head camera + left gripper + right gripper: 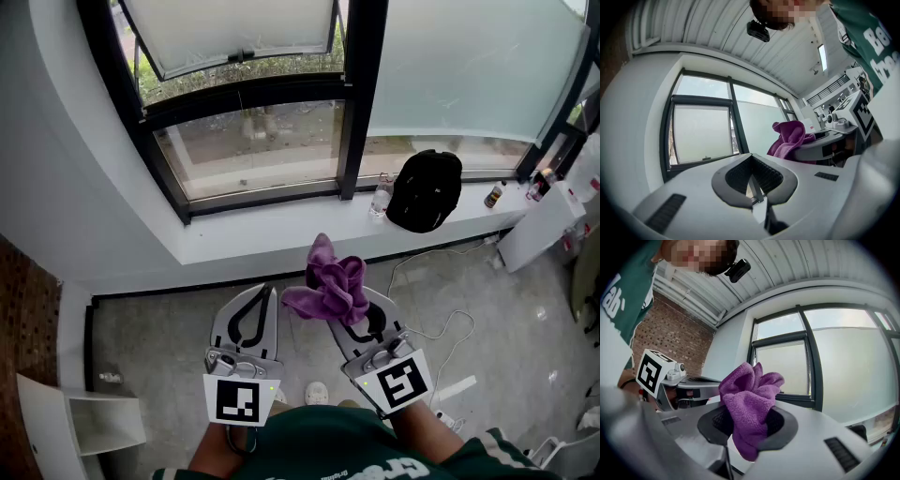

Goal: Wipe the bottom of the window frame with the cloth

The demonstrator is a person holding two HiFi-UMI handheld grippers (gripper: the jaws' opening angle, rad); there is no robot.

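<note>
Grey concrete floor (169, 328) ran up to a white sill (272, 236) under a black window frame (267, 194), whose bottom rail lay along the back of that sill. On the sill's right part stood a clear plastic bottle (380, 197) just beside a black backpack (427, 190), and a white cable (441, 326) trailed over the floor below them. Brick wall (23, 309) showed at the far left.

Both tools were held low in front of the person's green shirt (337, 450), side by side and well short of the sill. The right gripper (349, 314) had its jaws clamped on the purple cloth (749, 401); the cloth was bunched, with folds rising above the pads and a short tail hanging below them. It was in the air, touching neither sill nor frame. The left gripper (266, 294) had its jaws brought together at the tips with nothing between them, only the hollow between the ribbed pads showing in its own view. A white shoe (317, 394) showed between the two marker cubes
</note>
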